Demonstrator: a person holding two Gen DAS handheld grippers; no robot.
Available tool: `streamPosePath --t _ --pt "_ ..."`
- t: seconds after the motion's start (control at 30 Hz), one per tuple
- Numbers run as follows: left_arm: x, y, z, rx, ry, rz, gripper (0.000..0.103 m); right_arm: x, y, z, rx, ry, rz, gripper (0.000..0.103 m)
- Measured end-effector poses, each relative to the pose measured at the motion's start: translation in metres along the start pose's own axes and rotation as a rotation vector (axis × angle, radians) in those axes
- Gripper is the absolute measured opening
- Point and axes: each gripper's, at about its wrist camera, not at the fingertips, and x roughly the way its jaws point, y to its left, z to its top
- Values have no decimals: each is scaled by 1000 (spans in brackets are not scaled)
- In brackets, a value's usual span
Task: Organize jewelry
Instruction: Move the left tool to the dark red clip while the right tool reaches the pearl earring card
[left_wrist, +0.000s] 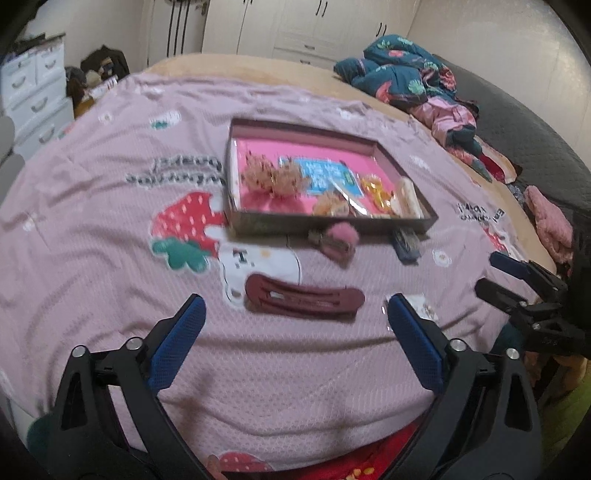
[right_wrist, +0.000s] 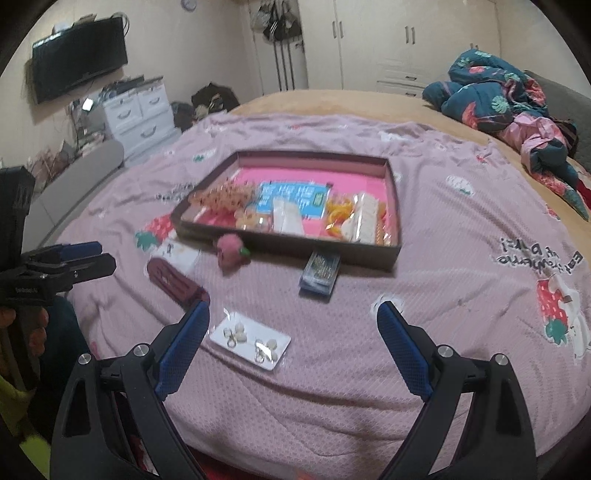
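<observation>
Your left gripper (left_wrist: 295, 314) and right gripper (right_wrist: 291, 317) hang released above the bed (right_wrist: 332, 387), nothing grasped; the maroon hair clip (left_wrist: 304, 297) seemingly lies just ahead.

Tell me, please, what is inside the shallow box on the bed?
Inside the box lie fuzzy tan hair pieces, a blue printed card, orange clips and cream items in clear wrap. They hide part of the pink lining; anything underneath cannot be seen.
</observation>
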Motion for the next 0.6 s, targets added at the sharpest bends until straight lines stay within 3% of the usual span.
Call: streamPosePath --t 0.27,0.6 --pt "27 3 -17 -64 108 -113 65 31 11 -14 -51 82 7 91" --pt "60 17 -17 -177 180 -204 64 62 19 -23 -115 142 0 91"
